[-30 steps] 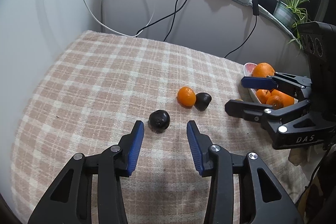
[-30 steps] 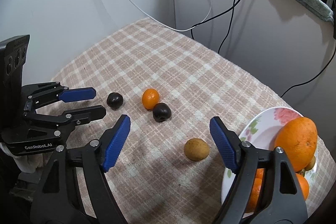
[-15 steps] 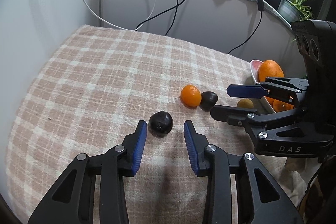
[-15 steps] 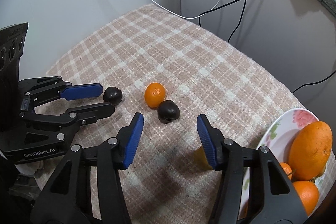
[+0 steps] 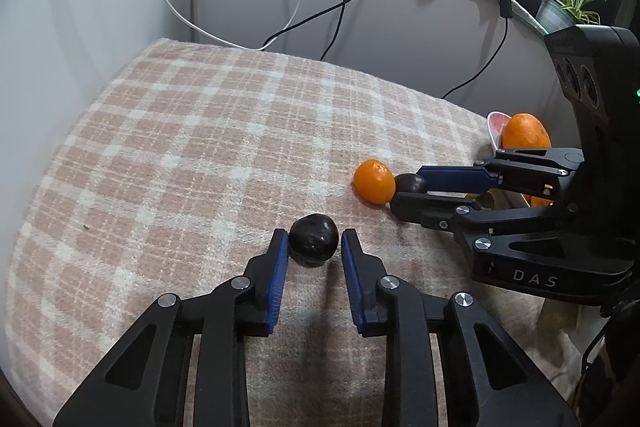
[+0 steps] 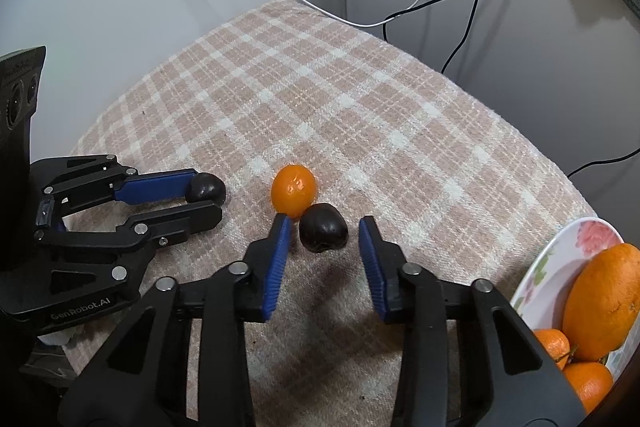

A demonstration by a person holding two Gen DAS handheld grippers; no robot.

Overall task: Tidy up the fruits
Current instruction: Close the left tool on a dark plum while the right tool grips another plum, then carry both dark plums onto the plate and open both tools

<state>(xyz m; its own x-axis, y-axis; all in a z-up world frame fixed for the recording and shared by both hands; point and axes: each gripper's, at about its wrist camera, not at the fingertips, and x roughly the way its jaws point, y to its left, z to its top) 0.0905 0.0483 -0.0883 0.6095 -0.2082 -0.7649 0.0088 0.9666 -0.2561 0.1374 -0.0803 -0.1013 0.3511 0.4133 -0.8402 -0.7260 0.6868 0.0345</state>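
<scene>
Dark plums lie on the checked tabletop [image 5: 200, 131]: one [image 5: 314, 238] between the left gripper [image 5: 312, 247]'s open jaws, another [image 6: 323, 233] between the right gripper [image 6: 323, 241]'s wider-open jaws. Each should close squarely and gently; the right must avoid nudging the kumquat [image 6: 293, 190].

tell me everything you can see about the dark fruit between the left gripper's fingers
The dark fruit is small, roundish and nearly black, with a dull, slightly lumpy skin that catches faint highlights. It rests on the checked cloth, between the blue pads of the left gripper, whose jaws stand open around it; contact with the pads cannot be told. It sits apart from the small orange fruit. In the right wrist view it shows at the fingertips.
</scene>
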